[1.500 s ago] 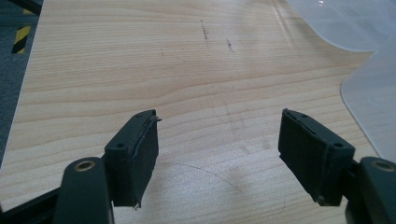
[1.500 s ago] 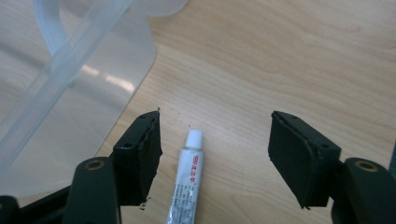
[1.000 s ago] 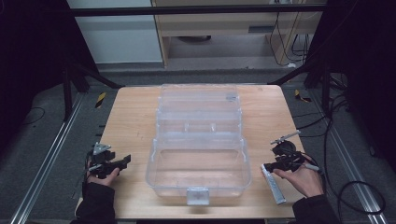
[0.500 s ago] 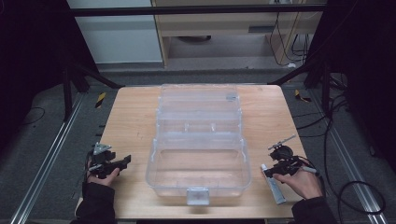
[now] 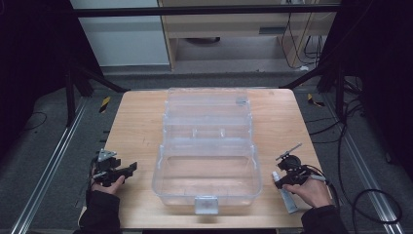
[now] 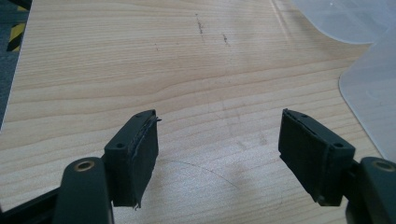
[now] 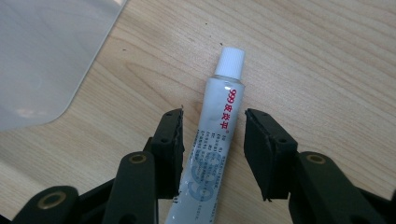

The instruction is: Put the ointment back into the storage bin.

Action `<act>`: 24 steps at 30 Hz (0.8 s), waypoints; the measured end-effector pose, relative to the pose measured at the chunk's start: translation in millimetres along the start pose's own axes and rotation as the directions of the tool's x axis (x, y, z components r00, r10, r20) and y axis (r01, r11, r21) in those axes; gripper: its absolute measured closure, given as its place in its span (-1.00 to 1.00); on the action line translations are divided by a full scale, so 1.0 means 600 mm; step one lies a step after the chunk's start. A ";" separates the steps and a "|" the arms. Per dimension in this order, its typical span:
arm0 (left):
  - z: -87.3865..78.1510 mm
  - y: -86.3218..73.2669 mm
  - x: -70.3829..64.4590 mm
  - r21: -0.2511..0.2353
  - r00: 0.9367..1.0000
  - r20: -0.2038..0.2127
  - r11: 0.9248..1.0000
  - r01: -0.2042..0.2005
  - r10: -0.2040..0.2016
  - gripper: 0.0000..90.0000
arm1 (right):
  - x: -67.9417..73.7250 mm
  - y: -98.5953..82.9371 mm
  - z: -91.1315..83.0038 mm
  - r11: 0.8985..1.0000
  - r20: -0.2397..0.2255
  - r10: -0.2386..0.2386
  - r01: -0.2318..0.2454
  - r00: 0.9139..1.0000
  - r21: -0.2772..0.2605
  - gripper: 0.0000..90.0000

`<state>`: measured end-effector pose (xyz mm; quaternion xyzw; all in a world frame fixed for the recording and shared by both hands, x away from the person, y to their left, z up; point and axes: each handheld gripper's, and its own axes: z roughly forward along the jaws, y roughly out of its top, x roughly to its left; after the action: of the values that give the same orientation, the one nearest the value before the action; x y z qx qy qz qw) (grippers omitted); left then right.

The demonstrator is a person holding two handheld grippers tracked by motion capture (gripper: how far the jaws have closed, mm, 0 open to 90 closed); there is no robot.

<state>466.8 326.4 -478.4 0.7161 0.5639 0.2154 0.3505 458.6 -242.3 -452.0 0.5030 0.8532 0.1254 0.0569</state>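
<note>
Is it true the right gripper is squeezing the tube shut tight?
Not quite. In the right gripper view, the right gripper is open around the tube: one jaw sits on each side of it, with a gap at the right jaw, so it is not squeezed.

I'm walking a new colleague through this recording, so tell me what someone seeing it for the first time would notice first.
A big clear plastic box sits open in the middle of the wooden table, lid folded back. On the right, a white tube lies flat between the open jaws of the right gripper, not yet squeezed. The left gripper is open over bare wood at the box's left.
</note>
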 end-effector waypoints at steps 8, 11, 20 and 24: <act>0.001 0.000 0.000 0.005 1.000 0.001 1.000 -0.001 0.001 -0.37 | -0.003 -0.003 0.013 1.000 -0.010 0.007 -0.007 1.000 0.022 0.38; 0.001 0.000 0.000 0.003 1.000 0.002 1.000 0.000 0.000 -0.37 | -0.001 -0.002 0.016 0.999 -0.008 0.014 -0.013 1.000 0.034 0.43; 0.002 0.000 -0.001 0.007 1.000 0.004 1.000 -0.001 0.001 -0.37 | 0.001 0.002 0.027 0.998 -0.006 -0.020 0.020 1.000 0.060 0.54; 0.001 0.000 -0.001 0.006 1.000 0.004 1.000 -0.001 0.001 -0.37 | 0.000 0.003 0.027 0.997 -0.017 -0.015 0.016 1.000 0.072 0.55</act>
<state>467.3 325.7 -478.9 0.7180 0.5635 0.2124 0.3491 463.9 -238.9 -466.9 0.4971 0.8615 0.0982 0.0329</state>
